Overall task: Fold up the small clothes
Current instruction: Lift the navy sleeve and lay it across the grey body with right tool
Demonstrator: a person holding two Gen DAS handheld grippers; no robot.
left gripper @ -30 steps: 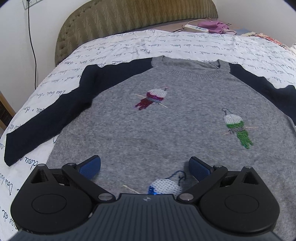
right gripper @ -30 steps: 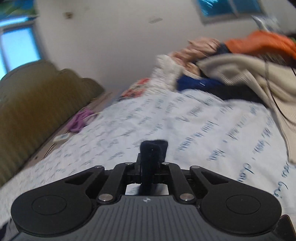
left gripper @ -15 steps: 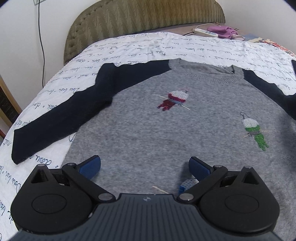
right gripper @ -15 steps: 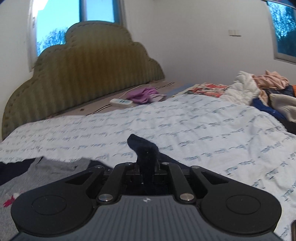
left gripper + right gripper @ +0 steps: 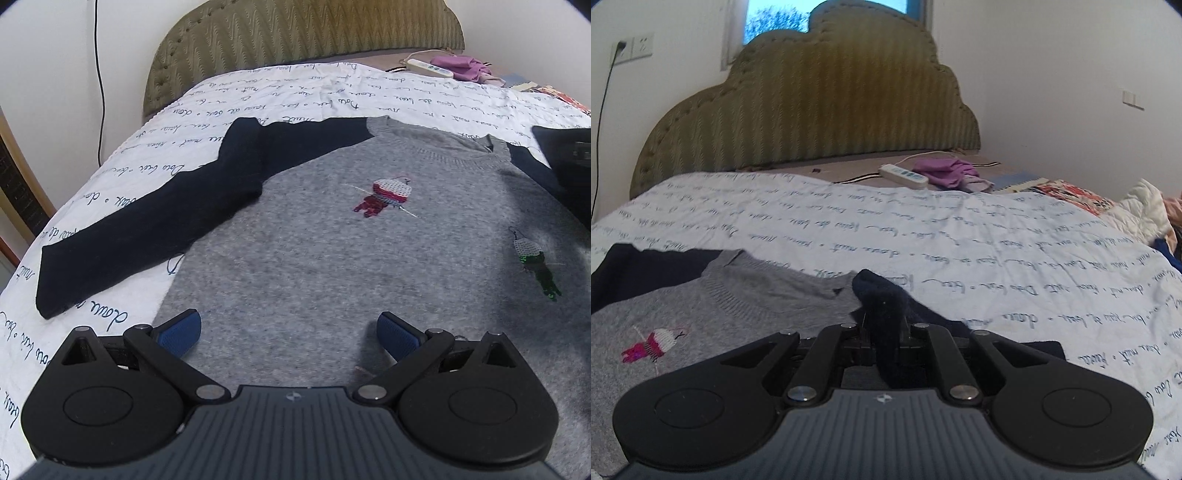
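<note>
A grey sweater (image 5: 332, 258) with navy sleeves and embroidered birds lies face up on the bed. Its left navy sleeve (image 5: 147, 221) stretches flat toward the bed's left side. My left gripper (image 5: 288, 328) hovers open over the sweater's lower part, nothing between its blue pads (image 5: 181, 332). My right gripper (image 5: 884, 325) is shut on the cuff of the right navy sleeve (image 5: 879, 295), holding it over the sweater's right shoulder near the grey collar (image 5: 768, 284). The right gripper's dark body shows at the right edge of the left wrist view (image 5: 569, 155).
The white quilt (image 5: 997, 266) with blue script covers the bed. An olive padded headboard (image 5: 812, 110) stands behind. A white power strip (image 5: 903, 175) and purple cloth (image 5: 945, 171) lie near it. A pile of clothes (image 5: 1145, 206) sits at the far right.
My right gripper swung left with the navy sleeve cuff, from facing the clothes pile to over the sweater's right shoulder. The left gripper drifted a little leftward and stayed open.
</note>
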